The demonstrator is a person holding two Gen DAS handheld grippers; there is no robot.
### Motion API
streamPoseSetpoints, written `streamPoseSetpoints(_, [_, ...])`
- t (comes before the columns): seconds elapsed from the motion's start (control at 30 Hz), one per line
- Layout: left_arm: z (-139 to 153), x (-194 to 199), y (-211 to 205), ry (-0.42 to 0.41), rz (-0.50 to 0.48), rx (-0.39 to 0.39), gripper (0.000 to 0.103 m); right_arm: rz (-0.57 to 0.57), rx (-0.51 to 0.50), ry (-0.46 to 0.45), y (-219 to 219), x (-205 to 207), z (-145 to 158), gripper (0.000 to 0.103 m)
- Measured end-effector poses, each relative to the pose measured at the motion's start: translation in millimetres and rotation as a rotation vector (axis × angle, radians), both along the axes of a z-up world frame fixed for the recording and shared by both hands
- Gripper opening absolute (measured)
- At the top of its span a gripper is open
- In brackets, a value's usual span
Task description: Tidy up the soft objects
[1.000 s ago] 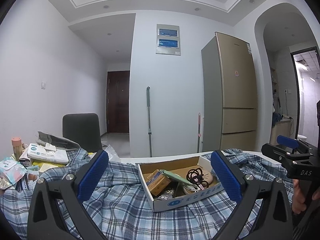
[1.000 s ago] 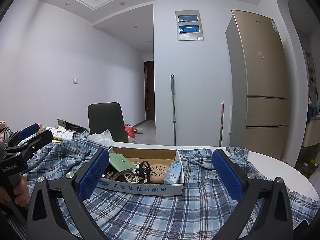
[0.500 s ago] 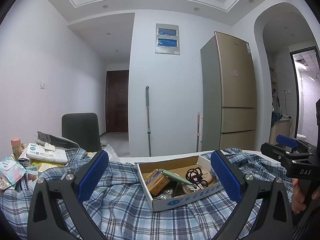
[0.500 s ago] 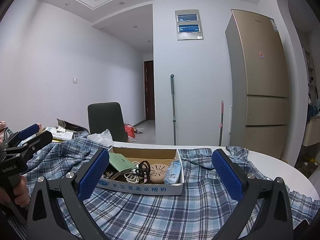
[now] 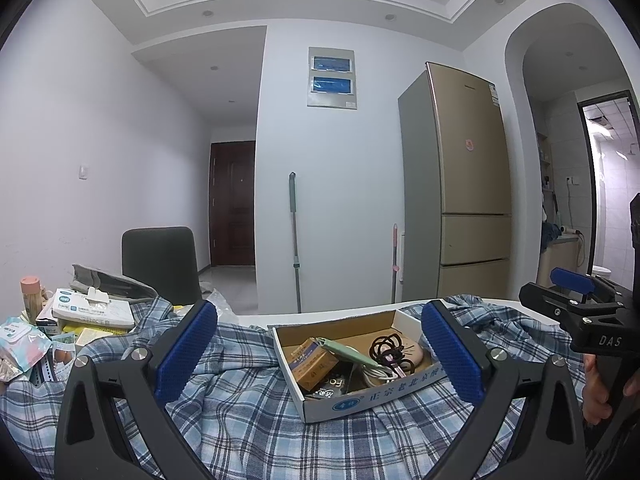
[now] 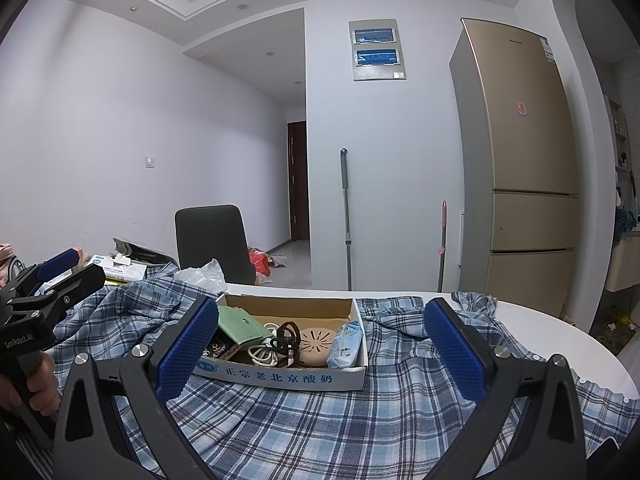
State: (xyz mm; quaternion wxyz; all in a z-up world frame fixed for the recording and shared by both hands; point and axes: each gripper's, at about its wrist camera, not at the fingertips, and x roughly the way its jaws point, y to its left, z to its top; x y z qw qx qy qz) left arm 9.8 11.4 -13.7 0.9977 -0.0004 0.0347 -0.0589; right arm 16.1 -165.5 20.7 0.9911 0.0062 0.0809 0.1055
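A blue plaid shirt (image 5: 248,420) (image 6: 360,416) lies spread over the white table. On it rests a shallow cardboard box (image 5: 360,402) (image 6: 280,378) holding a green pouch (image 6: 240,322), black hair ties (image 6: 288,334), a white cable, a beige disc and a blue tissue pack (image 6: 346,344). My left gripper (image 5: 318,350) is open above the shirt, its blue pads framing the box. My right gripper (image 6: 320,350) is open too, nothing between its fingers. Each gripper also shows at the edge of the other view, held by a hand.
Tissue packs, a paper box and snack bags (image 5: 80,320) crowd the table's left end. A dark chair (image 5: 160,264) stands behind the table. A gold fridge (image 5: 468,184), a mop (image 5: 294,240) and the white table's edge (image 6: 560,332) lie beyond.
Both views have barely shifted; the box and shirt stay where they were and both grippers stay open.
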Motion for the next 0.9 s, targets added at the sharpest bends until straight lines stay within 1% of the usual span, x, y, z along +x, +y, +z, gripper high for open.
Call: streamPoseSetpoints(0.9, [-0.4,0.4,-1.1,0.003,-0.008,0.007,0.103,0.0,0.002,0.001,-0.7,0.0,0.3,0.103])
